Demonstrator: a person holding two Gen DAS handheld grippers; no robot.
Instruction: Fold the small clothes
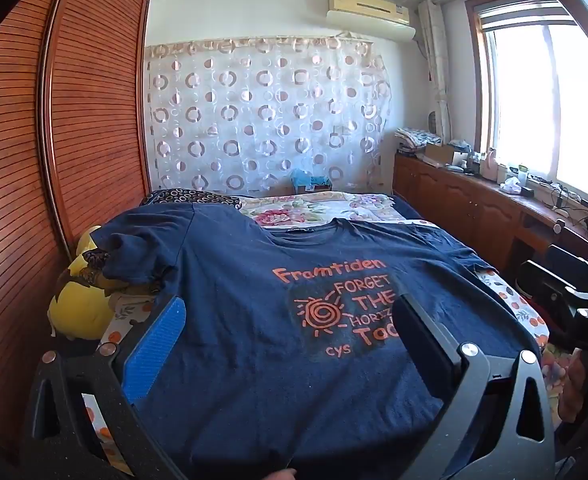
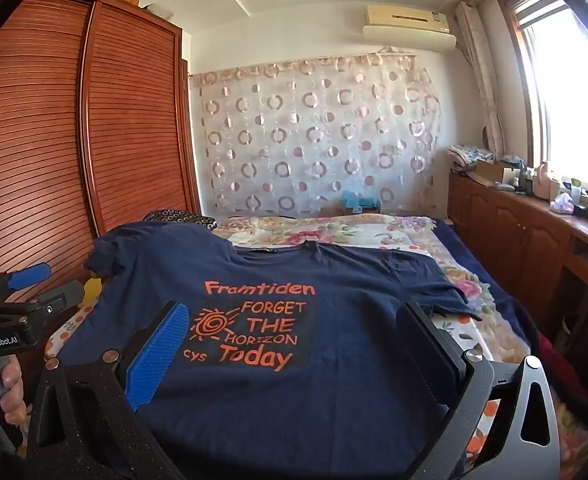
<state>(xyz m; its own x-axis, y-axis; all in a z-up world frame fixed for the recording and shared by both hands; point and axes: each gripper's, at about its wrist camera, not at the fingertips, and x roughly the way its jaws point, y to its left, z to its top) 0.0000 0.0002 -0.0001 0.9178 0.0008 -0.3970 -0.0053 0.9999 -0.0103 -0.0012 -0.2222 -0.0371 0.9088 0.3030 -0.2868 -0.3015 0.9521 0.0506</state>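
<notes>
Nearest us, the hem of the navy cotton T-shirt with orange lettering (image 1: 253, 320) runs between the wide-spread fingers of our left gripper (image 1: 289, 324). Our right gripper (image 2: 294, 328) is equally wide open above the shirt's lower half, holding nothing. The shirt lies flat, print up, on the floral-quilted bed (image 2: 374, 228), collar farthest ahead of both grippers. We judge folding has not begun: next, each gripper must drop to a hem corner or side edge and pinch only the shirt, not the quilt.
</notes>
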